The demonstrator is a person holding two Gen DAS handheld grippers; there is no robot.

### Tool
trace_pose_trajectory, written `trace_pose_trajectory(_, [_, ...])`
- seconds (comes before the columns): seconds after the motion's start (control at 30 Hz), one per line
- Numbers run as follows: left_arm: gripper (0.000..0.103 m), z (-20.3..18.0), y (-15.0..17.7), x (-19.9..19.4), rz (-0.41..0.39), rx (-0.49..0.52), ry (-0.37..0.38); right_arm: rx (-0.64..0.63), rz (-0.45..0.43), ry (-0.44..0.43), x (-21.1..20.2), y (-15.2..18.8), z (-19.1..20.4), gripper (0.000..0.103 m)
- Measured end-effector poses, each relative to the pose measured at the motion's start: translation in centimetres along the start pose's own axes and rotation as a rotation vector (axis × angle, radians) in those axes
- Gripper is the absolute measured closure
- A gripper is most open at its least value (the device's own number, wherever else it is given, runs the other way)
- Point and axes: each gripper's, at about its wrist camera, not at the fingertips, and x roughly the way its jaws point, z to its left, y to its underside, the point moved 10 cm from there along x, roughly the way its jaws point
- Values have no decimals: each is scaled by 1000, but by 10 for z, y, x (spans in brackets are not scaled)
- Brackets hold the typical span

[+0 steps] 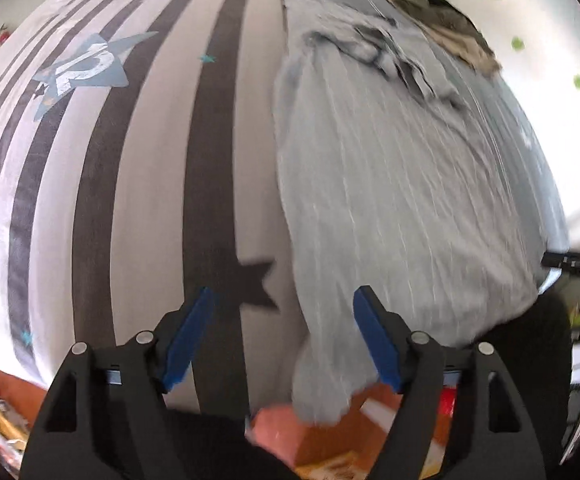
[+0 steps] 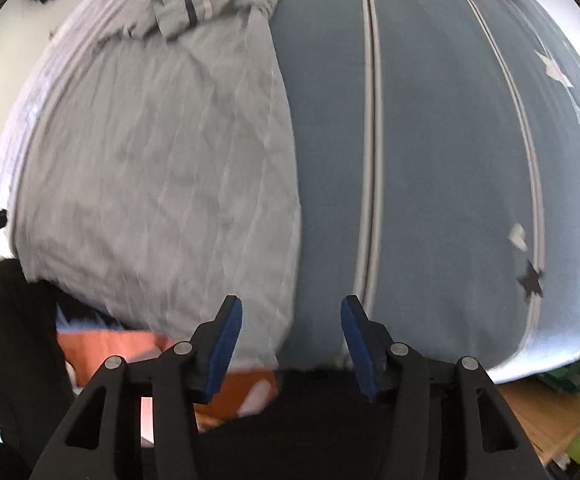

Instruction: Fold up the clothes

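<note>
A light grey garment (image 1: 389,184) lies spread lengthwise on the bed, its near end hanging over the bed's front edge. It also shows in the right wrist view (image 2: 158,168), with a dark-striped part bunched at its far end. My left gripper (image 1: 284,300) is open and empty, hovering just above the garment's near left edge. My right gripper (image 2: 291,312) is open and empty, hovering over the garment's near right edge.
The bed cover (image 1: 138,184) is white with dark stripes and stars on the left, and blue-grey (image 2: 441,160) with thin white stripes on the right. A brownish pile of clothes (image 1: 445,24) lies at the far end. An orange box (image 1: 329,436) sits below the bed edge.
</note>
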Motion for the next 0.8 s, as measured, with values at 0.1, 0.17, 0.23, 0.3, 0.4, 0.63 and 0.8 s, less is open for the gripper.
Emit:
trace_pose_trajectory(0.1, [32,-10,-4,19,32,-30,110,9,-19,-95,12,-17,11,55])
trace_pose_trajectory(0.17, [32,-17,-6,35,66,-15,147,-3,-13,-118,23,-24,16,55])
trace_pose_trajectory(0.23, [32,-26,-3,48,99,8,176,-8,3,-151,32,-28,21,55])
trace_pose_trajectory(0.3, [32,-34,7,60,145,41,187,-9,29,-161,41,-27,22,55])
trace_pose_trajectory(0.4, [32,-42,22,66,166,84,200,-14,75,-177,53,-20,22,55])
trace_pose_trajectory(0.63, [32,-56,42,66,193,50,361,-11,124,-252,60,-2,28,52])
trace_pose_trajectory(0.8, [50,-58,44,74,180,59,369,-5,152,-317,61,13,35,52])
